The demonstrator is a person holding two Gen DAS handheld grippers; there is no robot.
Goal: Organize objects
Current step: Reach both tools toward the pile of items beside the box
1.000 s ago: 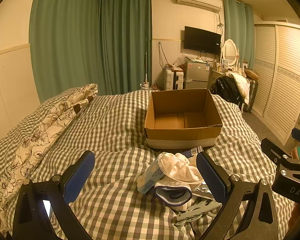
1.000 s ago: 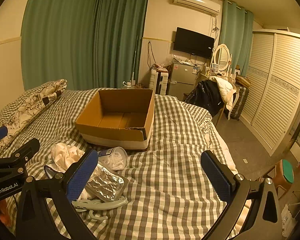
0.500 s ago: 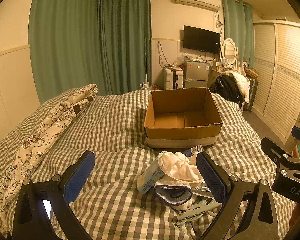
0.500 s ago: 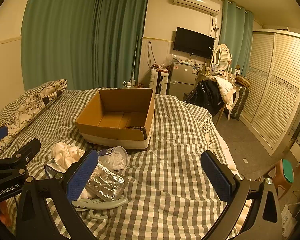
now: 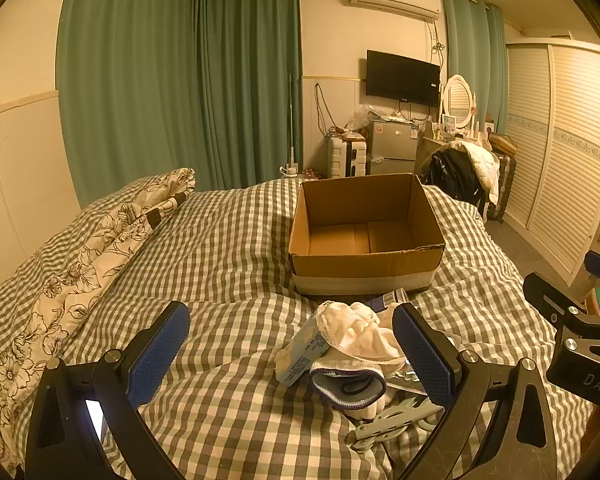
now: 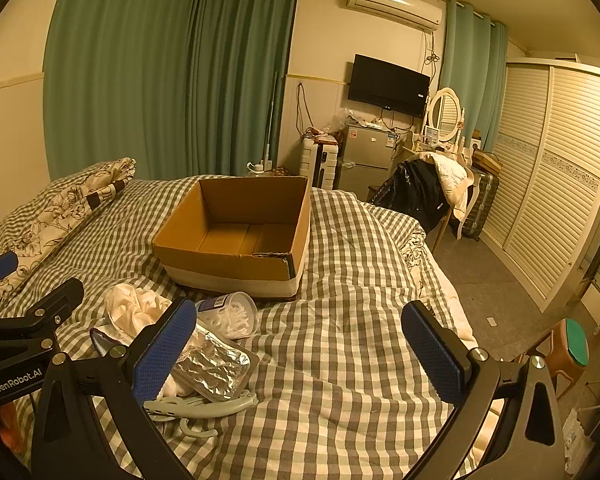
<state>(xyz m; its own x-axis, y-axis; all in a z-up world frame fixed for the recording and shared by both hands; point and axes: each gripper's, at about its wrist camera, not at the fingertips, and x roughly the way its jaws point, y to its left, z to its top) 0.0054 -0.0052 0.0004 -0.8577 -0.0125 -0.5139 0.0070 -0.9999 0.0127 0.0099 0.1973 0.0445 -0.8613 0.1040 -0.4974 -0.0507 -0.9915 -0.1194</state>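
Observation:
An open, empty cardboard box (image 5: pixel 366 232) (image 6: pixel 240 232) stands on the checked bed. In front of it lies a pile: crumpled white cloth (image 5: pixel 358 330) (image 6: pixel 130 308), a light blue packet (image 5: pixel 302 354), a rolled sock (image 5: pixel 346 386), a foil blister pack (image 6: pixel 214 366), a clear tub of white bits (image 6: pixel 234 314) and a pale hanger (image 6: pixel 200 404) (image 5: pixel 392 420). My left gripper (image 5: pixel 292 356) is open and empty just short of the pile. My right gripper (image 6: pixel 300 356) is open and empty over bare bedding right of the pile.
A floral pillow (image 5: pixel 96 248) lies along the bed's left side. Right of the bed are the floor, a small stool (image 6: pixel 568 348), a chair with clothes (image 6: pixel 428 188) and a slatted wardrobe (image 6: pixel 556 184). Green curtains, a fridge and a TV are behind.

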